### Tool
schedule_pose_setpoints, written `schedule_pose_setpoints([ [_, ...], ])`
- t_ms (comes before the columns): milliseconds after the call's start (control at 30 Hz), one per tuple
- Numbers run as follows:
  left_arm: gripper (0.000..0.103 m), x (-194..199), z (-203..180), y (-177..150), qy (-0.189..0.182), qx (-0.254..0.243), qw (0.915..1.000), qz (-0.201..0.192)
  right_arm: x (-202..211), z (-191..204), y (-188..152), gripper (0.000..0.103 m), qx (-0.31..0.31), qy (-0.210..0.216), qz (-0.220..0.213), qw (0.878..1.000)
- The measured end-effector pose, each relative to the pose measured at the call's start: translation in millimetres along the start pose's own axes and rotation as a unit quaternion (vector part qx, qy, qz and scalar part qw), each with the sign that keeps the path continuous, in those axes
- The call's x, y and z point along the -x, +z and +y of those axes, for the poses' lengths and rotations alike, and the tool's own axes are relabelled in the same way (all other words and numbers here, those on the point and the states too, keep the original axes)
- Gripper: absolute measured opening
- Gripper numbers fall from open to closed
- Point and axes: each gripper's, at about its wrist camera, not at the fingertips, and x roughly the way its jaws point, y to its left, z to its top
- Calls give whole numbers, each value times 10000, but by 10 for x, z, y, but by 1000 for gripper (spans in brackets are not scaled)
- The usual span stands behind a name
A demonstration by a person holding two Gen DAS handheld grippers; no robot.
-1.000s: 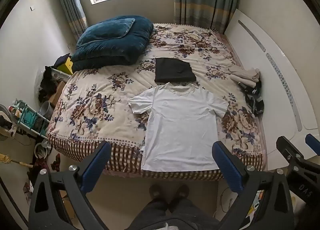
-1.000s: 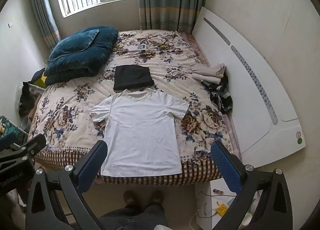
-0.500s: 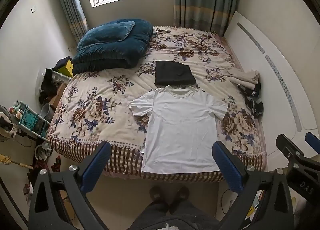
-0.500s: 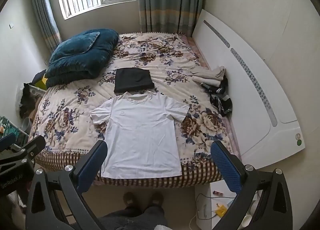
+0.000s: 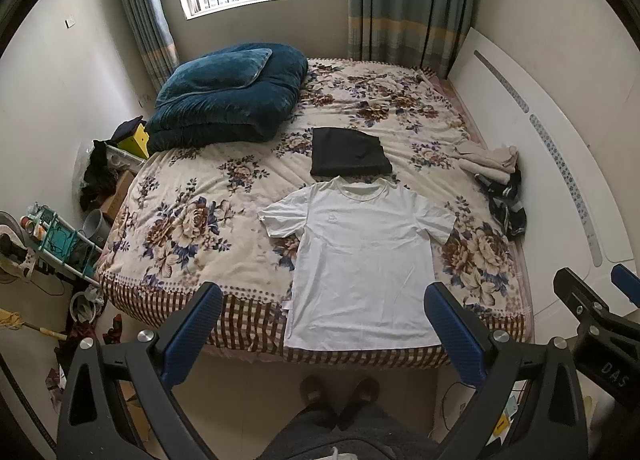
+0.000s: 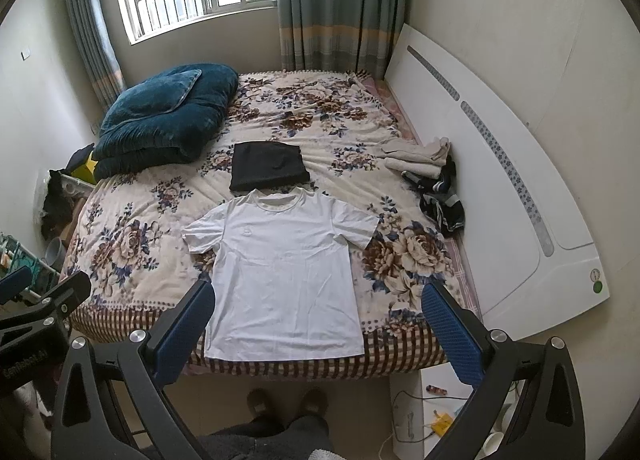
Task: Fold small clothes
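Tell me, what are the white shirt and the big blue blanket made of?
The white T-shirt looks like thin, matte cotton knit: it lies flat with soft creases. The blue blanket seems plush, maybe velvet or fleece: puffy, with a slight sheen. Neither is certain from looks alone.

One white T-shirt [image 5: 362, 260] lies flat; one folded black garment [image 5: 349, 151]; one blue quilt [image 5: 228, 99] with one pillow [image 5: 218, 69]; one heap of mixed clothes [image 5: 496, 175]; two grippers, left [image 5: 328, 336] and right [image 6: 320, 334].

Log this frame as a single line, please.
phase: pre-grasp | left gripper: open, raised | right gripper: open, raised | white shirt: flat, unfolded | black garment: folded
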Motion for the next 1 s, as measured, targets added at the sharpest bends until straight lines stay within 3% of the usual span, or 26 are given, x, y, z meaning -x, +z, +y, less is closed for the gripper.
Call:
schedule_pose_setpoints([
  [1000, 103, 143, -37, 83, -33, 21, 9999, -97, 145, 15, 132, 103, 22, -5, -88, 10000],
])
